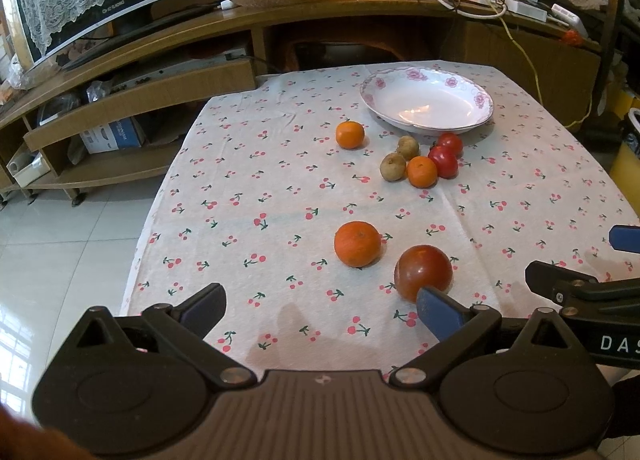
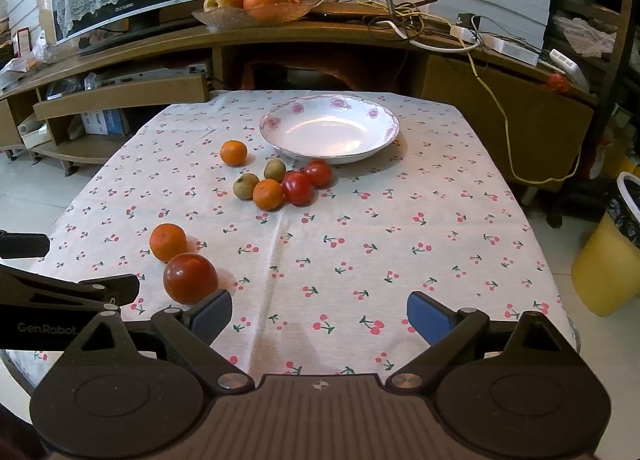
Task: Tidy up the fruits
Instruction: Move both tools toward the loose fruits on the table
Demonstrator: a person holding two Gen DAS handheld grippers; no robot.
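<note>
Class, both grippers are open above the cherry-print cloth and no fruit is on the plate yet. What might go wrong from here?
1. The big tomato and the near orange sit close together near the cloth's left edge; nudging one could roll the other off.
2. The far cluster is packed; gripping its orange may push the small tomatoes around.
3. The plate is shallow, so a dropped fruit might roll out.
</note>
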